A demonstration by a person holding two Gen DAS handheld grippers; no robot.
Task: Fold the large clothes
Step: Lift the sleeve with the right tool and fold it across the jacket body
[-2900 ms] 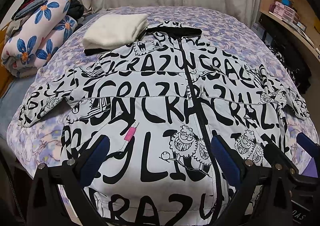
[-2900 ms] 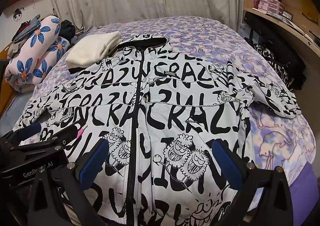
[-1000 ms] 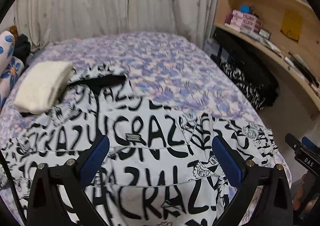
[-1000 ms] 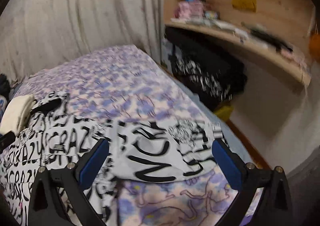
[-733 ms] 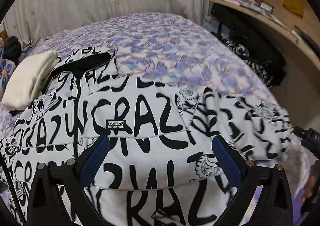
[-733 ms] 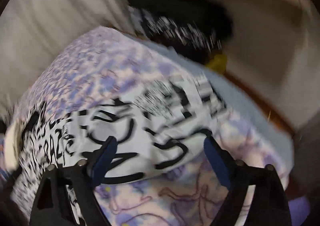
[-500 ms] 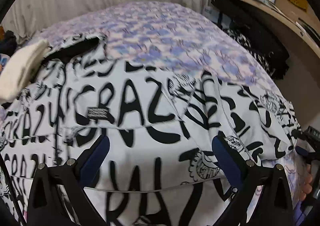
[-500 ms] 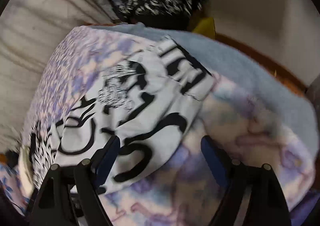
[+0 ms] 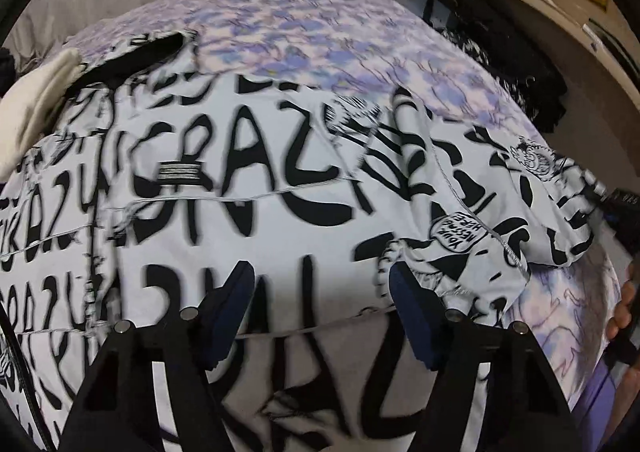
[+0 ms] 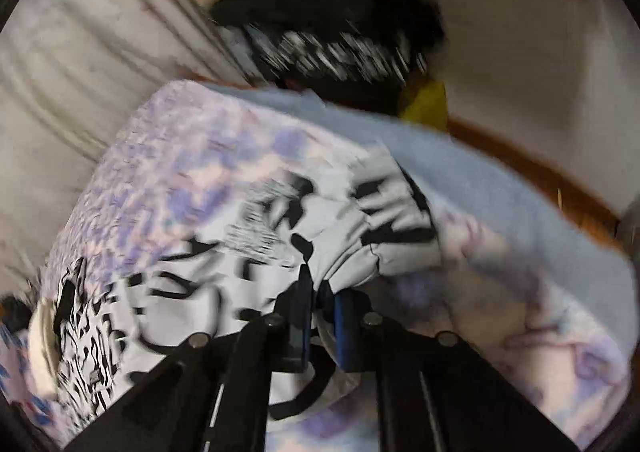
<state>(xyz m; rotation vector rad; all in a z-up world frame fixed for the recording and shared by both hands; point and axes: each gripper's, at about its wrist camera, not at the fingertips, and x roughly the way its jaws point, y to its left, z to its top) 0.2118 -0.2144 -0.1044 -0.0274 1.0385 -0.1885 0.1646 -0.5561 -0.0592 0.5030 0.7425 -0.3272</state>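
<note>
Lying flat on the bed (image 9: pixel 304 27), the jacket (image 9: pixel 248 211) spreads beneath the left tool (image 9: pixel 322 310), whose jaws have just been narrowing and stand apart over the cloth, pinching nothing. Further right, the right tool (image 10: pixel 320 302) has just closed and is clamped on the sleeve (image 10: pixel 360 236) near the bed's edge.

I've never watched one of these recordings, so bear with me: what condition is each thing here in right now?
Jacket: spread flat on the bed, zipped, unfolded.
Sleeve: bunched, pinched near its cuff.
Right gripper: shut on the sleeve.
Left gripper: jaws just narrowed, still apart over the jacket front.
Cream garment: folded, beside the hood.
Bed: covered by a purple floral sheet.
</note>
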